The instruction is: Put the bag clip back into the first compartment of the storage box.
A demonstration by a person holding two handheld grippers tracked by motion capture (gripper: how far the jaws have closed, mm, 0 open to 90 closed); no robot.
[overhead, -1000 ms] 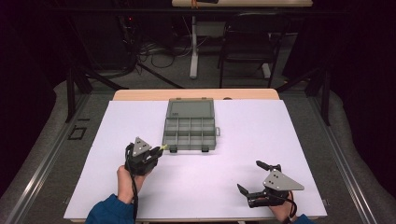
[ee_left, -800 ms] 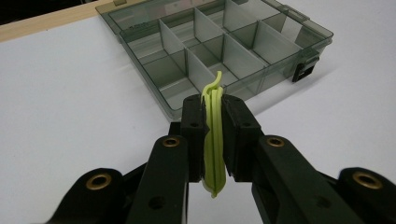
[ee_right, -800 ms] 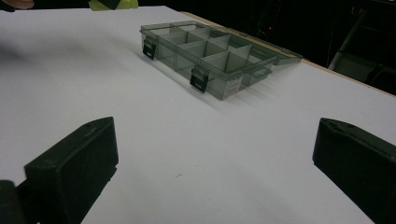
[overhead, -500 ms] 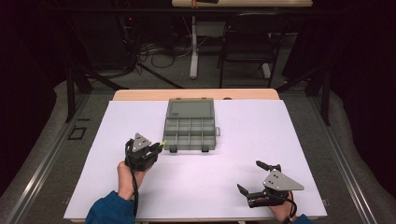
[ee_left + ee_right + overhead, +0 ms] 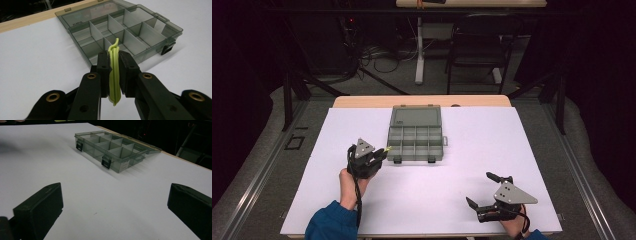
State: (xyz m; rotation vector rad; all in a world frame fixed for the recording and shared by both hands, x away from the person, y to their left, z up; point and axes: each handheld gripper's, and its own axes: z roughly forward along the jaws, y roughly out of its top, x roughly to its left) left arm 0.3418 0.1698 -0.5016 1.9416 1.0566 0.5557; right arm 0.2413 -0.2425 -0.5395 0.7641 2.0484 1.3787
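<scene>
Lying open at the table's middle, toward the far edge: one compartment box point(image 5: 415, 140), smoky translucent grey plastic, rectangular, thin upright dividers forming a grid of small cells, all cells bare as seen from the left gripper view. Its flat lid point(image 5: 416, 116) is hinged back toward the far side; two dark latches point(image 5: 106, 161) sit on the near wall. A small pale label shows on the box's end wall and faint print on the lid, both too small to read.

Table point(image 5: 462, 200): smooth matte white sheet over a light wood top, the wood showing as a strip at the far edge.

Left gripper point(image 5: 379, 152): matte black jaws with brass-coloured pivots, closed tight on a yellow-green strip point(image 5: 114, 72), soft-looking, folded in layers, curled at its tip; held just beside the box's near left corner.

Right gripper point(image 5: 482, 190): same black build, grey three-cornered plate on top, jaws spread wide, nothing between them, near the table's front right, well apart from the box.
</scene>
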